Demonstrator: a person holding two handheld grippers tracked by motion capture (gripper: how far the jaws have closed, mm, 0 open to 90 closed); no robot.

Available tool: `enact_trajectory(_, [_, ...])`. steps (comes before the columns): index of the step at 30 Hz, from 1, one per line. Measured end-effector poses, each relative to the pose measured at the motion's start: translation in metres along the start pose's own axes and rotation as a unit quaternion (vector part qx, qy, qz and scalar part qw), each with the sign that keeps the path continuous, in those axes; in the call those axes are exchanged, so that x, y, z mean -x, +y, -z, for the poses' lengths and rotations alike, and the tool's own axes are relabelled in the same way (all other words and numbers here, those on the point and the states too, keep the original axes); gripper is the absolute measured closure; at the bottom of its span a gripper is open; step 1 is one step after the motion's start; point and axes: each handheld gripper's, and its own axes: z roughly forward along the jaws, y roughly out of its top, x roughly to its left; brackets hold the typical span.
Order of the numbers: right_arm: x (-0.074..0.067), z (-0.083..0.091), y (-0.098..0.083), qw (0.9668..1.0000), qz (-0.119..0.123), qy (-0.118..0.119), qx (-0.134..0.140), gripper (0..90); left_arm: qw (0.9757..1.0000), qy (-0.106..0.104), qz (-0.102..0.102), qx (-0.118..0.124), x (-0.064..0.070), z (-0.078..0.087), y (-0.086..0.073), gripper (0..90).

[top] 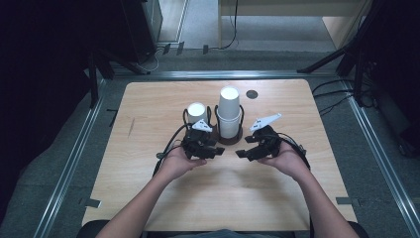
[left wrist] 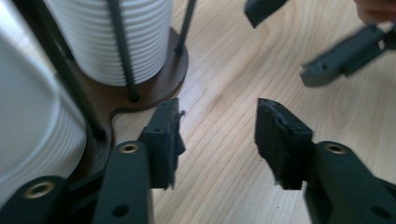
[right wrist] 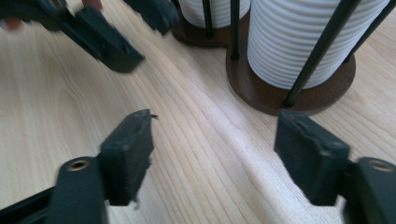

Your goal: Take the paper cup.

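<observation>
Two stacks of white ribbed paper cups stand in a dark wire cup holder (top: 218,138) with round brown wooden bases, near the middle of the pale wooden table (top: 148,198). The taller stack (top: 229,111) sits on the right of the holder and the shorter stack (top: 196,113) on the left, side by side with thin black rods rising around each. Just in front of the holder, on the person's side, both grippers hover low over bare wood. The left gripper (left wrist: 217,140) is nearest the shorter stack, its jaws standing apart with nothing between them, one jaw close beside the holder's base. The right gripper (right wrist: 215,154) faces the base of the taller stack, jaws spread wide and empty. The two grippers point toward each other, near but apart. A small dark round disc (top: 252,93) lies farther back on the table.
</observation>
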Motion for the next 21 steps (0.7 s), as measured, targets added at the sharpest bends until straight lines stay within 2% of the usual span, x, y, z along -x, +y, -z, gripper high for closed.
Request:
enact_trajectory(2, [0.003,0.001,0.002,0.9999,-0.013,0.004,0.001,33.4,1.0,-0.008,0.0,-0.002,0.001,-0.002,0.0,51.7])
enact_trajectory(4, [0.005,0.002,0.003,0.9998,-0.019,0.001,0.002,36.2,0.9998,-0.016,0.01,0.0,0.002,-0.002,0.001,52.1])
enact_trajectory(6, [0.007,0.004,0.003,0.9995,-0.031,-0.006,0.005,39.2,0.9999,-0.01,0.0,0.005,0.005,0.001,0.001,53.4])
enact_trajectory(8, [0.008,0.006,0.002,0.9991,-0.04,0.002,0.01,40.9,0.9998,0.011,-0.015,-0.006,0.006,0.003,0.002,53.4])
enact_trajectory(10, [0.008,0.008,0.001,0.9992,-0.037,0.002,0.014,44.4,0.9996,0.013,-0.014,-0.021,0.003,0.002,0.004,55.5])
enact_trajectory(12, [0.007,0.009,-0.001,0.9993,-0.031,-0.006,0.017,47.6,0.9998,0.006,-0.006,-0.015,0.001,0.001,0.005,55.6])
enact_trajectory(14, [0.007,0.011,-0.002,0.9992,-0.037,-0.008,0.016,49.8,0.9999,0.004,-0.01,-0.009,0.001,0.0,0.006,55.7])
enact_trajectory(17, [0.007,0.012,-0.005,0.9994,-0.03,-0.005,0.017,51.3,0.9999,-0.002,-0.011,-0.002,0.001,0.0,0.008,55.6])
enact_trajectory(21, [0.006,0.01,-0.006,0.9995,-0.029,-0.006,0.008,51.2,0.9999,-0.012,0.004,0.006,-0.002,0.002,0.011,57.6])
